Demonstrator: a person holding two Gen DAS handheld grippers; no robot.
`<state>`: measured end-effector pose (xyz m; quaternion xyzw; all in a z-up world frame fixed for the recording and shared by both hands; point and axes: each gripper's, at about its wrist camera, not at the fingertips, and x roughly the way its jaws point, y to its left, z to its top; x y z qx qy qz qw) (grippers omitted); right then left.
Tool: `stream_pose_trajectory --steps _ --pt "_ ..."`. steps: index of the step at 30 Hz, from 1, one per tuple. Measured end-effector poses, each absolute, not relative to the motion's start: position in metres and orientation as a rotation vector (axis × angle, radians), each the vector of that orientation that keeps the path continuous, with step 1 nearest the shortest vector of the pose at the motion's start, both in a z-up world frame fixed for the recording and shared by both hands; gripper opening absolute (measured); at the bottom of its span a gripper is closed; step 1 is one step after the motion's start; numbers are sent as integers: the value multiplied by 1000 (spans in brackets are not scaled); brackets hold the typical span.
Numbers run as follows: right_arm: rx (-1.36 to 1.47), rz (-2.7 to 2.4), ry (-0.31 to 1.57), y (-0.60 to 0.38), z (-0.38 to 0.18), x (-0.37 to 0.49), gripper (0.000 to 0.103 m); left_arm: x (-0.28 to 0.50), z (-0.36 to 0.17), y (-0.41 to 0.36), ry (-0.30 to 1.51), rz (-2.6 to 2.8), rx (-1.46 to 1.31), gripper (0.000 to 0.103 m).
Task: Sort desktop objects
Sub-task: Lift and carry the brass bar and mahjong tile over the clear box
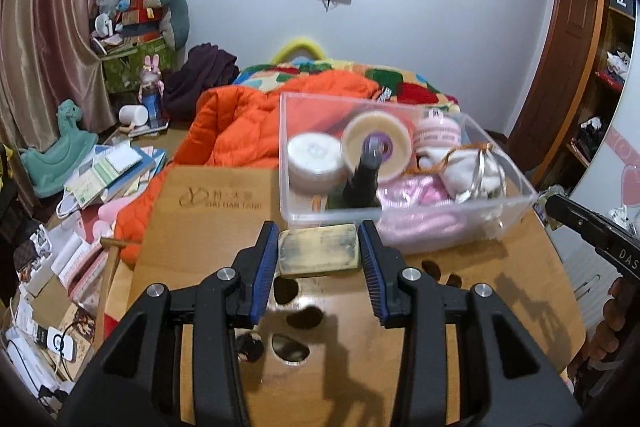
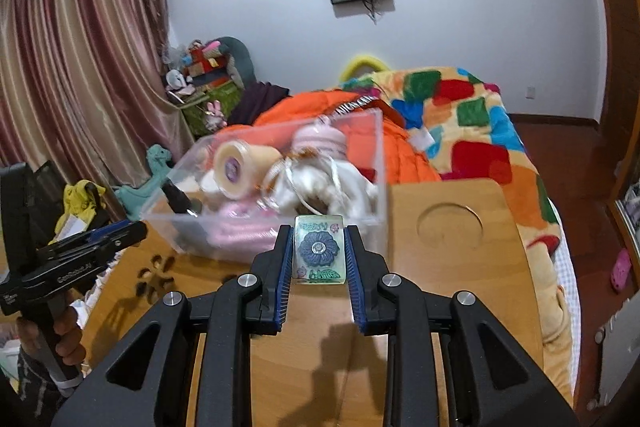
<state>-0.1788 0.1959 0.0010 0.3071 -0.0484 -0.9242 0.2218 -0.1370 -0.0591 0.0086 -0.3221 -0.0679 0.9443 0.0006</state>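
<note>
My left gripper (image 1: 319, 247) is shut on a worn yellowish rectangular block (image 1: 318, 251), held above the wooden table (image 1: 208, 227) just in front of the clear plastic box (image 1: 516, 183). My right gripper (image 2: 318, 247) is shut on a small clear tile with a blue flower (image 2: 319, 251), also held close to the clear plastic box (image 2: 382, 163). The box holds round tins, a dark bottle, a pink cloth, a pink jar and a white pouch. Each gripper shows at the edge of the other's view: the right gripper (image 1: 560, 205) and the left gripper (image 2: 132, 229).
The wooden table (image 2: 452, 287) has a round cup recess (image 2: 449, 223) at its right and leaf-shaped cutouts (image 1: 294, 323) near me. Behind it lies a bed with an orange jacket (image 1: 240, 131) and a coloured blanket (image 2: 472, 115). Books and clutter (image 1: 108, 179) cover the left side.
</note>
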Motion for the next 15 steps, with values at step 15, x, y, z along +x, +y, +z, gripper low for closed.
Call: stream_pose_trajectory --steps 15 --pt "818 -2501 65 134 13 -221 22 -181 29 -68 -108 3011 -955 40"
